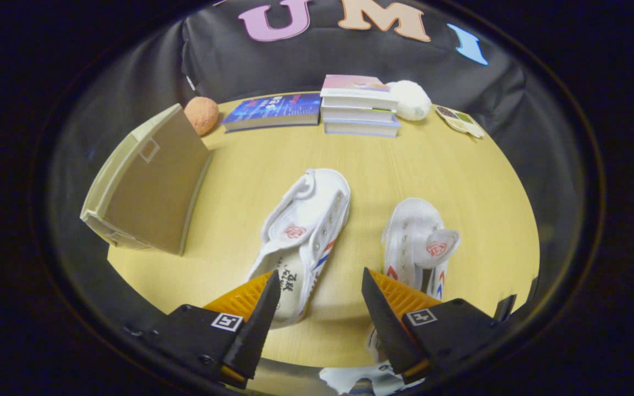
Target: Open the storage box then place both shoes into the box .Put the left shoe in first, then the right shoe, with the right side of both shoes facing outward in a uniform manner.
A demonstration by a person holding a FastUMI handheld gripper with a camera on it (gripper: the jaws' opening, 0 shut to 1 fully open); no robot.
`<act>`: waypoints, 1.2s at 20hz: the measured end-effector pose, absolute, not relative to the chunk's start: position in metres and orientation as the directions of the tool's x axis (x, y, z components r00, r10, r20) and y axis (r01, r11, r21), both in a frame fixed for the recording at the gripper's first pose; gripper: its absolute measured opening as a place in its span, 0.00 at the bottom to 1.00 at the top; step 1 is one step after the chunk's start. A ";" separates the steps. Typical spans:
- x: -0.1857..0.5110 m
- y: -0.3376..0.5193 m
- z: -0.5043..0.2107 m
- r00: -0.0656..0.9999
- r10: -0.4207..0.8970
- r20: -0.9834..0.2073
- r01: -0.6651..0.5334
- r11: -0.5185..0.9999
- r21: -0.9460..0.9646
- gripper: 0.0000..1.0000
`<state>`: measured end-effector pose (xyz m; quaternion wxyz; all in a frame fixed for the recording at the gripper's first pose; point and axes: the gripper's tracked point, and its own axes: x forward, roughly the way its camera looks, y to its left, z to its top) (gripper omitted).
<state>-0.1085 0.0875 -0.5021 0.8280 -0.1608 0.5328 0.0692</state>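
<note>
At the left of the frame, the storage box [149,184] stands on the round wooden table [460,181], a beige box with its flat lid face turned toward the camera and, as far as can be seen, closed. Just behind its upper corner sits an orange, rough-skinned ball [202,114], touching or nearly touching the box. To the right of the ball, along the far edge of the table, a blue book [273,110] lies flat, and just beside it a stack of books [359,105] rises higher, with a pink cover on top. A white fluffy ball [410,100] rests against the right side of the stack, and further right, near the table's rim, lies a small card with coloured patches [459,120]. In the middle of the frame, the left shoe [306,231], white canvas with red and blue stripes, lies tilted with its opening showing; its heel end reaches down beside the left finger. Right of it, apart from it, the right shoe [419,242] lies with its tongue folded out, its near end passing behind the right finger. At the bottom of the frame the gripper [321,291] has its fingers spread wide and grasps nothing; bare table shows between them.
</note>
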 end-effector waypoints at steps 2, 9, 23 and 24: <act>-0.099 0.079 -0.515 0.427 -0.098 -0.899 -0.288 0.928 -0.238 0.85; -0.064 0.078 -0.534 0.448 -0.123 -0.886 -0.239 0.938 -0.251 0.77; -0.042 0.091 -0.541 0.475 -0.065 -0.878 -0.336 0.908 -0.249 0.24; -0.041 0.091 -0.542 0.470 -0.051 -0.881 -0.341 0.910 -0.234 0.19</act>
